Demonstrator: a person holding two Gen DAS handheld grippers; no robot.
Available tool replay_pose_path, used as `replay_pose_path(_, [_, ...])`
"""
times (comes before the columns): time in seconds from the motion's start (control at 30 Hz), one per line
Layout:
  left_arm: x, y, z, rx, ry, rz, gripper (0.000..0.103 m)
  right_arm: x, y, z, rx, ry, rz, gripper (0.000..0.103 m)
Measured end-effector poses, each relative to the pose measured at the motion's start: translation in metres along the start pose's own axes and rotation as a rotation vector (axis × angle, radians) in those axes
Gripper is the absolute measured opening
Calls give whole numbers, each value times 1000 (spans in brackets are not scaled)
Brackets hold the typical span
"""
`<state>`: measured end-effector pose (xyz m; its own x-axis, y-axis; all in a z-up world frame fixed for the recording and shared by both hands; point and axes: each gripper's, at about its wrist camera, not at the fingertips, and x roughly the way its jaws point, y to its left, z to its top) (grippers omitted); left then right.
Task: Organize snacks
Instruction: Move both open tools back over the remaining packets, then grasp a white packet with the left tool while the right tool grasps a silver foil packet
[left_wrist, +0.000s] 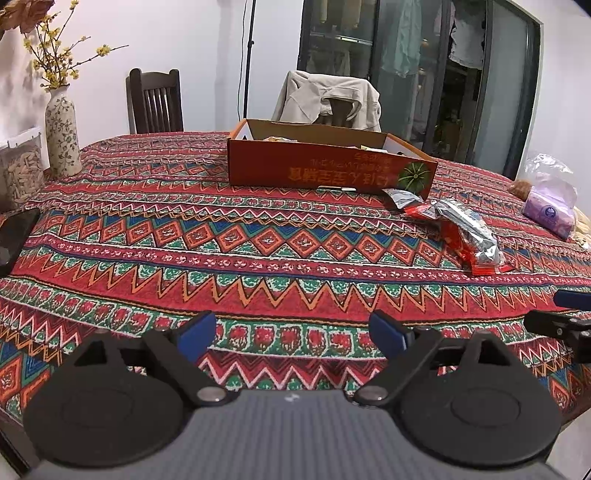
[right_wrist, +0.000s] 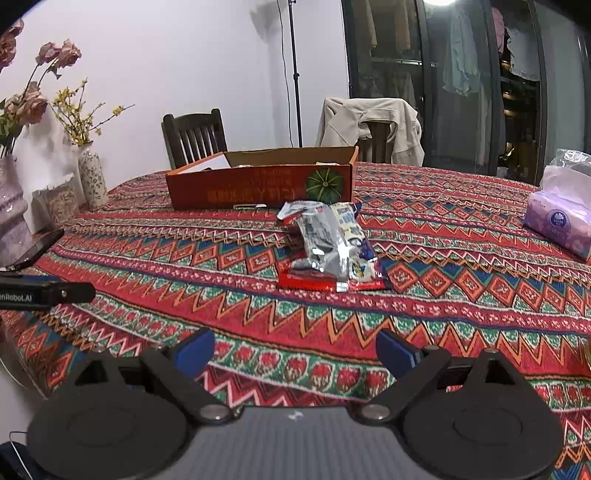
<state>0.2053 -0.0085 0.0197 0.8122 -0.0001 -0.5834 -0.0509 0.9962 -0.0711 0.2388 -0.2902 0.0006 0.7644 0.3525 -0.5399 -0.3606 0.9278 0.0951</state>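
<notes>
**Loose snack packets waiting beside the box**

Both grippers are hovering low over the patterned tablecloth (left_wrist: 258, 240), jaws spread wide with nothing between them. The left gripper (left_wrist: 291, 332) is facing bare cloth; the right gripper (right_wrist: 295, 352) is pointing toward a small heap of snack packets (right_wrist: 328, 247) lying in front of the near corner of the open cardboard box (right_wrist: 258, 184), the farthest packets just beside its wall. The box is already holding a few items, though they are hard to make out.

The packets are looking light and soft: crinkled foil and glossy film, flat pillow shapes with serrated red seal edges. Such wrappers are likely slippery and will probably buckle under a pinch, so taking hold across the middle of the top silver packet (right_wrist: 325, 240), or on its crimped end seam, seems the surest grip. The overlapping stack may shift when one is lifted. The box itself is stiff, shallow, matte card.
</notes>
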Motion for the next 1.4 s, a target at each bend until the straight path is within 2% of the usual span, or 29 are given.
replay_pose_path(0.17, [8,1,4,-8,0,7,98,14,-2,14,-18,3,-7,94])
replay_pose_path(0.3, [17,1,10,-12,5,7,99,32,-7,28,-32,4,-7,94])
replay_pose_path(0.6, [49,-11,36,31,0,-4,103,107,-21,78,-116,7,-59,94])
replay_pose_path(0.73, [69,-26,55,64,-5,-23,103,137,-33,88,-89,40,-47,88])
replay_pose_path(0.8, [82,-38,66,85,-8,-44,103,142,-39,88,-72,55,-27,78])
replay_pose_path(0.83, [88,-45,72,98,-9,-59,103,143,-41,88,-61,61,-16,62])
replay_pose_path(0.97, [118,-80,94,150,-7,-105,103,133,-63,88,14,24,-29,55])
replay_pose_path(1.1, [162,-117,113,200,34,-179,103,119,-94,88,102,-36,-67,53])
replay_pose_path(1.23, [210,-142,125,179,79,-136,103,116,-119,82,177,-69,-88,52])
replay_pose_path(1.33, [231,-160,126,234,45,-71,102,112,-133,77,234,-90,-65,52])
replay_pose_path(1.4, [242,-169,123,266,67,-69,100,110,-140,75,259,-108,-44,52])
